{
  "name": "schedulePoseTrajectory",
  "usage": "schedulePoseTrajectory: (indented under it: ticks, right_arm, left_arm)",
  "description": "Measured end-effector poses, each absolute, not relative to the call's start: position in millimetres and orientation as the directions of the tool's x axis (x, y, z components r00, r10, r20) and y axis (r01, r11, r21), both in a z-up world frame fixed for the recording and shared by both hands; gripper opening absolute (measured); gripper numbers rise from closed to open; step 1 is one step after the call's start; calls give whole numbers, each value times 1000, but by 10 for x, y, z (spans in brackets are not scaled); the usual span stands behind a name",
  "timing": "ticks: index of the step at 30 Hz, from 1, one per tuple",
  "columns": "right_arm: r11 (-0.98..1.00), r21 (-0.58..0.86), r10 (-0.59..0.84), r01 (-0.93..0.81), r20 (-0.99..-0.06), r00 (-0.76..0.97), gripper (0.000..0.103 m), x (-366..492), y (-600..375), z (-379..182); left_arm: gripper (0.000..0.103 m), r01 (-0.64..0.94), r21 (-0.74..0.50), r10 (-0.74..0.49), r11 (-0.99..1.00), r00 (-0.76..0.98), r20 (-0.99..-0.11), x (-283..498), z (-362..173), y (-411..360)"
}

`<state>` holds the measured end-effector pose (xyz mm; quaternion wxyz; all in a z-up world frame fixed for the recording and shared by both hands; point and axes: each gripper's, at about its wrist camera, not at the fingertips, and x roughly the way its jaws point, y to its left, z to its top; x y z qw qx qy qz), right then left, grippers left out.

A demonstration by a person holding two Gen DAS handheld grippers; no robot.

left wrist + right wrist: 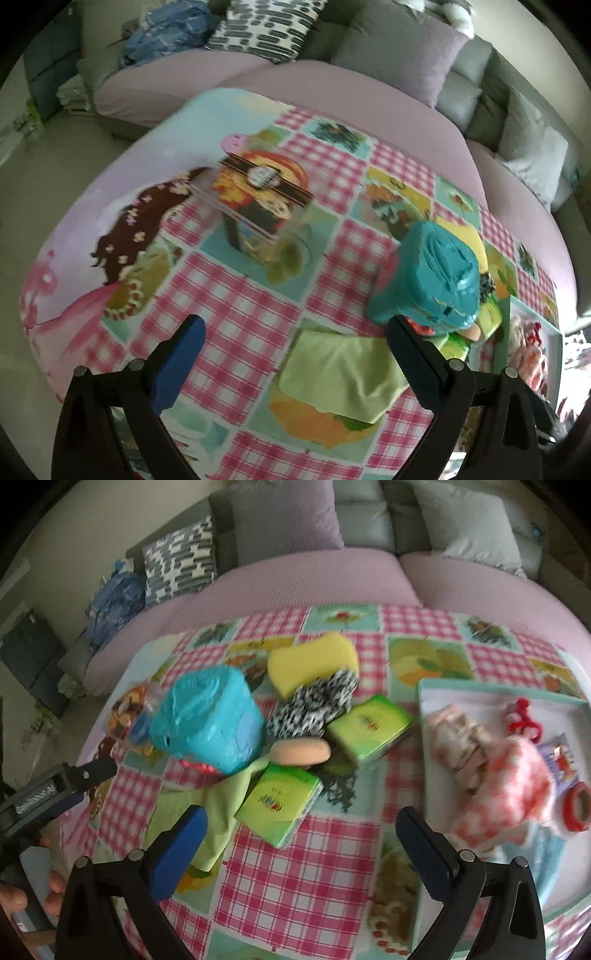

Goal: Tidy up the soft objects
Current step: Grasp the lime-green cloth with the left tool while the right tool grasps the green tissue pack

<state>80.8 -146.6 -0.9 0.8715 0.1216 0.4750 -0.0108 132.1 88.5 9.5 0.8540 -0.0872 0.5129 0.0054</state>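
Looks maybe a third done to me; both grippers are empty with jaws spread wide, the right gripper (301,834) hovering over the checked pink tablecloth (295,882) just in front of the pile, the left gripper (295,345) hanging left of it above the lime-green folded cloth (343,373); taking the shallow white tray with the teal rim (491,692) as the landmark, it already holds a pink-and-white fluffy fabric bundle (506,794), a red yarn bit (524,720) and a red tape roll (576,810); still left of the tray: two green tissue packs (280,805), a peach oval sponge (301,751), a black-and-white knitted piece (314,705), a teal plastic-wrapped roll (210,720), and furthest back a yellow sponge (314,661); so most of the sorting is still to go
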Motion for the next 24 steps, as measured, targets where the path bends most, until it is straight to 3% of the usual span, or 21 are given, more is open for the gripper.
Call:
schedulePoseTrajectory:
  ticks: [10, 24]
  right_arm:
    - [977, 180, 110, 117, -889, 444, 103, 1009, -1283, -472]
    - [973, 165, 84, 160, -902, 422, 102, 1248, -1273, -668]
  left_arm:
    - [98, -116, -120, -74, 986, 341, -937, 1481, -389, 796]
    - [98, -116, -108, -63, 987, 341, -938, 1481, -406, 795]
